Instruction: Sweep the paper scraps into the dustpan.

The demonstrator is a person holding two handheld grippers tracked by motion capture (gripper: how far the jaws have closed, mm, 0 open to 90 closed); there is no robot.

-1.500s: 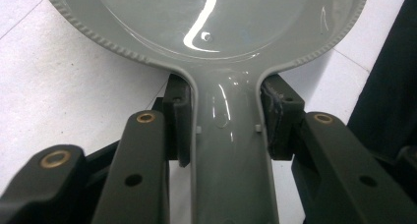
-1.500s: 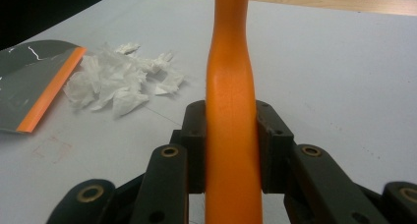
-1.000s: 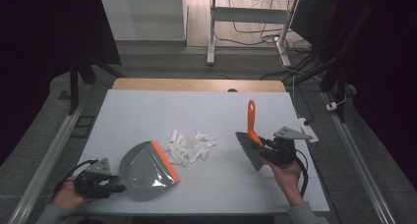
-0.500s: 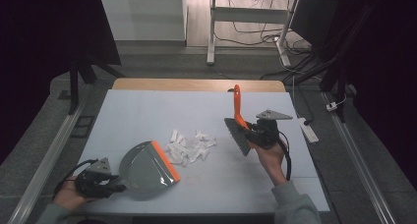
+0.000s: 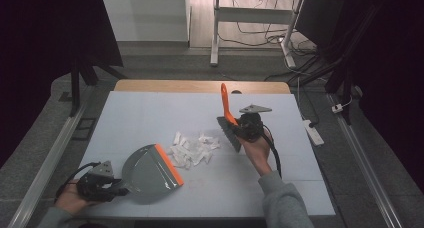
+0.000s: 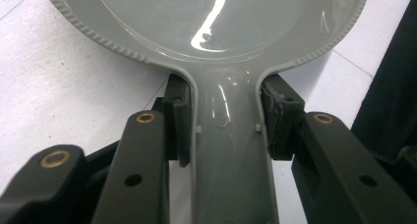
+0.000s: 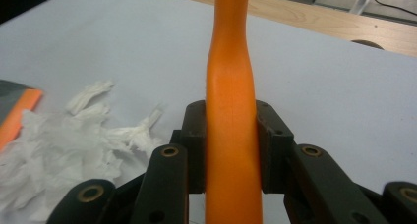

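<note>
At a pale blue-grey table top [image 5: 150, 113] with a wooden far edge, we look down on a sweeping job caught mid-stroke. Our left gripper [image 5: 107, 187], low at the near left corner, pinches the flat handle of a glossy grey plastic dustpan with an orange lip [image 5: 149, 170]; in the left gripper view its black pads [image 6: 179, 117] press on both sides of that handle just behind the pan's ribbed rim [image 6: 118, 48]. The pan lies flat on the table, its orange edge turned toward a loose heap of torn white paper scraps [image 5: 192, 148] that sits just beyond it, the nearest scraps all but touching the lip. Our right gripper [image 5: 239, 129], held by a hand in a grey sleeve, is clamped on the orange plastic handle of a small dark-bristled hand brush [image 5: 227, 110], which stands steeply, handle up and tilted slightly left. The dark bristle head [image 5: 229, 133] sits low (whether it touches the table we cannot tell), just right of the paper heap. In the right gripper view the pads [image 7: 195, 140] squeeze the orange handle [image 7: 231, 111], with the scraps [image 7: 74, 135] lying to the left.
</note>
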